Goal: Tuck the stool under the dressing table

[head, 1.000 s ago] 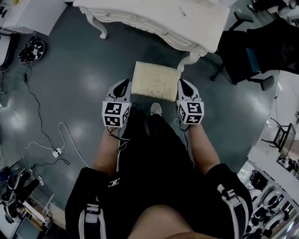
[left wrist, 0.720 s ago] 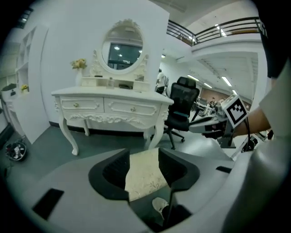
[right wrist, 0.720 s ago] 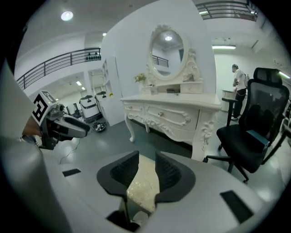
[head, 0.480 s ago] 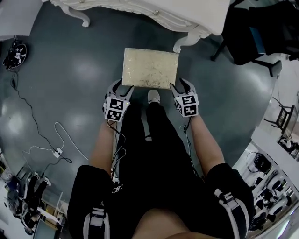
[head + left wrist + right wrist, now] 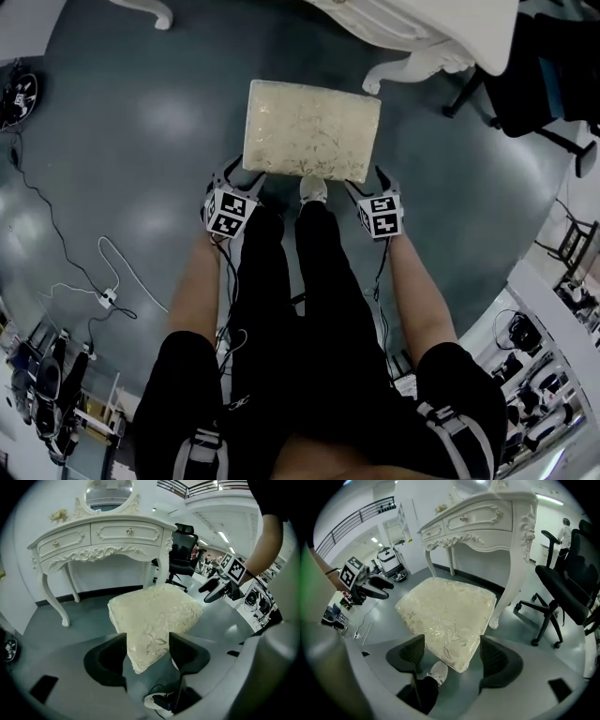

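Note:
The stool (image 5: 312, 129) has a cream patterned cushion and stands on the grey floor just in front of the white dressing table (image 5: 422, 28). My left gripper (image 5: 239, 173) is at its near left corner, my right gripper (image 5: 367, 183) at its near right corner. Both sets of jaws are opening. In the left gripper view a cushion corner (image 5: 154, 616) lies between the jaws of the left gripper (image 5: 147, 651), with no clear squeeze. In the right gripper view the other corner (image 5: 445, 611) sits between the jaws of the right gripper (image 5: 452, 656), with gaps on both sides.
A black office chair (image 5: 544, 84) stands right of the table, close to its carved front leg (image 5: 403, 70). The person's shoe (image 5: 313, 188) is at the stool's near edge. Cables and a power strip (image 5: 105, 300) lie on the floor at left.
Both grippers have dropped from above the stool's near edge to its two near corners. Their jaws have gone from shut to wide apart. The stool has not moved.

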Available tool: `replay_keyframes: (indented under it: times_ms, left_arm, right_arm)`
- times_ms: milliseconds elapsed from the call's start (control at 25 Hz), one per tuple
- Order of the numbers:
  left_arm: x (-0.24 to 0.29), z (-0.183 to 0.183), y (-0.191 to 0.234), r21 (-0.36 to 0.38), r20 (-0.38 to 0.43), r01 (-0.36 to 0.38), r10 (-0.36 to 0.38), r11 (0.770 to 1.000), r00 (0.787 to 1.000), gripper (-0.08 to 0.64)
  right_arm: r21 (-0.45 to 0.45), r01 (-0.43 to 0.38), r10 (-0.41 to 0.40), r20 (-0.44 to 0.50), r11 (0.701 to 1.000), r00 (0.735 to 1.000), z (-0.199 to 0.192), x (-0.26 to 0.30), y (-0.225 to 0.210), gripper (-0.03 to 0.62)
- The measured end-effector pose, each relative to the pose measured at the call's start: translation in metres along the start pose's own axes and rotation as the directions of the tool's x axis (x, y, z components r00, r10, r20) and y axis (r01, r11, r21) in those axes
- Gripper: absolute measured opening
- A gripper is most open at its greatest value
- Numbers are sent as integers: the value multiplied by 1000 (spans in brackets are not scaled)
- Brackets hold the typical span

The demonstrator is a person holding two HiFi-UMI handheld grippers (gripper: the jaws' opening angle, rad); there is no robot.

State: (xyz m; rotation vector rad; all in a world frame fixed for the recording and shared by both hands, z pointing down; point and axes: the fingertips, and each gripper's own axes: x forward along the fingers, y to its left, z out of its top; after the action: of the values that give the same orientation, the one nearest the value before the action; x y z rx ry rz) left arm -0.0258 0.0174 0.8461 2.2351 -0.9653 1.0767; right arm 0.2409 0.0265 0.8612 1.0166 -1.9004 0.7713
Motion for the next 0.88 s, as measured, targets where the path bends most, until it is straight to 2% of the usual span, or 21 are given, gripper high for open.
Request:
replay_keyframes:
  times_ms: [200,360,440,640,880]
  left_arm:
    - [24,-32,0,72,-47,51,-47,996,998,279]
    - [41,-56,10,110,-91,43,-33,993,995,279]
    - [48,-58,13,119,-93,40,-29,992,995,279]
    - [64,-56,10,129,-90,55,-44,990,995,278]
    - [62,-55,20,142,-96,83,-70,986,993,278]
  right_arm:
    - [-19,9,-10,-52,1000,999,-33,32,-3,390]
    - [-57,12,-17,-89,998,996,-46,52,-1,400]
    - [-55,6,-12,-96,998,995,-49,59,-2,400]
    - [-49,-69,64,-101,996,993,-51,61,-3,376]
    - [-44,-74,67,-129,996,989,-43,65,1,358]
